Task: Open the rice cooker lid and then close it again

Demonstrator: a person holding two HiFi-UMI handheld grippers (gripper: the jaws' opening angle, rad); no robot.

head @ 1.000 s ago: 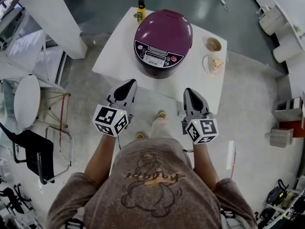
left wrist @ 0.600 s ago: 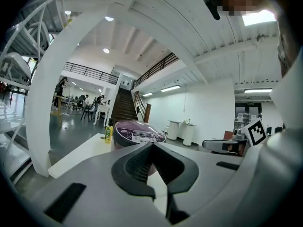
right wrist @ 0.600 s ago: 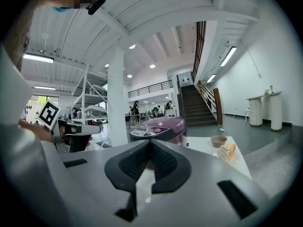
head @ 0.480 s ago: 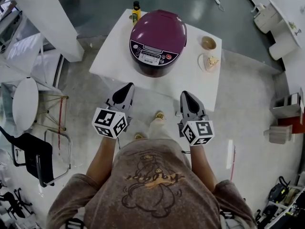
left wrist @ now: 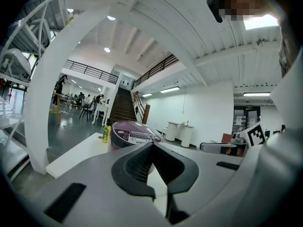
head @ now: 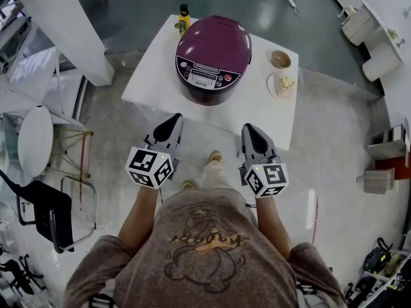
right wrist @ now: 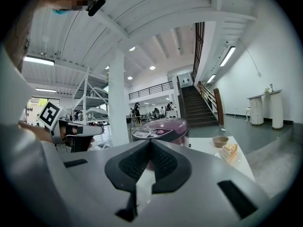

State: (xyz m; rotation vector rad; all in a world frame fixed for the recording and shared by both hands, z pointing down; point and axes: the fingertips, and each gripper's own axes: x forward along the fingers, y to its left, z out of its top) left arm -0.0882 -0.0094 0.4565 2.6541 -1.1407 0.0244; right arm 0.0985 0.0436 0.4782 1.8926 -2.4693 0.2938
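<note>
A purple rice cooker point(head: 213, 56) with its lid down and a control panel on the front stands on a white table point(head: 154, 82). It also shows ahead in the left gripper view as the rice cooker point(left wrist: 135, 135) and in the right gripper view as the rice cooker point(right wrist: 161, 129). My left gripper point(head: 174, 119) hovers short of the table's near edge, jaws together and empty. My right gripper point(head: 247, 129) hangs beside it at the same height, also shut with nothing held. Both point toward the cooker and touch nothing.
A small yellow bottle point(head: 184, 17) stands behind the cooker. A brown bowl point(head: 280, 59) and a plate with a cake slice point(head: 282, 83) sit at the table's right. A white pillar point(head: 61, 24) rises at the left, with a black chair point(head: 45, 207) and round white table point(head: 35, 140) nearby.
The view shifted slightly, so the table and cooker sit a little differently in the picture. Both grippers stay in about the same place, shut.
</note>
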